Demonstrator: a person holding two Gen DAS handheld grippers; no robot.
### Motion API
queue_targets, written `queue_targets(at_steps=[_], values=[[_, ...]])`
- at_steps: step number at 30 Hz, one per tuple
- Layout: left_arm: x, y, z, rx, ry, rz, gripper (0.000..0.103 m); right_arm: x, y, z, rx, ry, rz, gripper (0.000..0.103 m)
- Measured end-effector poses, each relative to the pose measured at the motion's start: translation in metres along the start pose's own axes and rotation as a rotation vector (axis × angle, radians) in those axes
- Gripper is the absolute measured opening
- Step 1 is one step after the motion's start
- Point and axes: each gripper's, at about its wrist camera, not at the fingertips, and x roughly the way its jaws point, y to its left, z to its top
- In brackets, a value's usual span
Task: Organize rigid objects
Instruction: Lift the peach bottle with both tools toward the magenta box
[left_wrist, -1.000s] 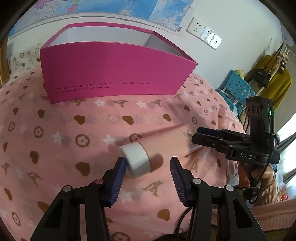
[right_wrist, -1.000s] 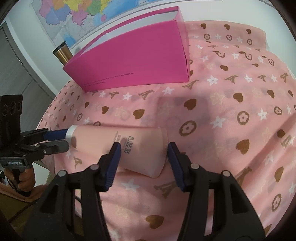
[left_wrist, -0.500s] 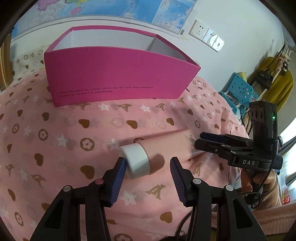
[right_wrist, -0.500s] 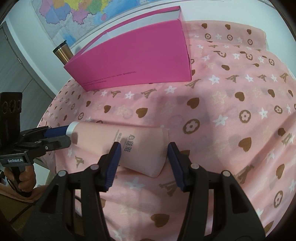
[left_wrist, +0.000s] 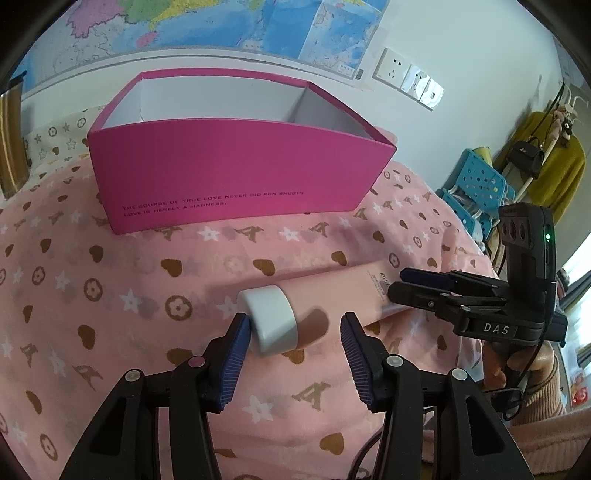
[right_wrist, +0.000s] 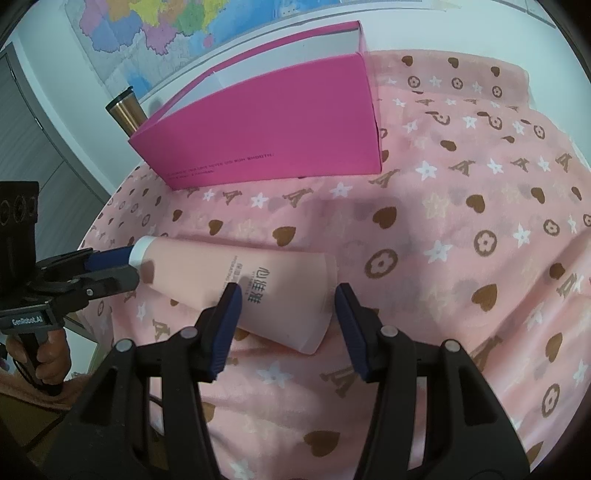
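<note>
The pink tube lies on its side on the patterned pink cloth, in front of the open magenta box, which stands at twelve o'clock from it and holds nothing visible. In the left wrist view the left gripper straddles the tube's white cap: the cap sits against the finger at nine o'clock, while the finger at three o'clock stands clear of it, so the jaws are partly open with no firm hold. In the right wrist view the right gripper brackets the tube's flat crimped end; the finger at nine o'clock overlaps the tube's printed side, the other shows a gap beside the crimp, and whether either pad presses cannot be told. Each gripper appears in the other's view, at three o'clock and at nine o'clock, each with a hand on its grip. A metal tumbler stands behind the box, and a map hangs on the wall at twelve o'clock.
</note>
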Motion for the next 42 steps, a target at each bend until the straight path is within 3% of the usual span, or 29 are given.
queue_targets(at_steps=[42], values=[[-0.017,-0.01,0.015,0.026,-0.082,0.021,0.051,-0.015,0.01,0.016,-0.026,-0.089,-0.022,0.055]])
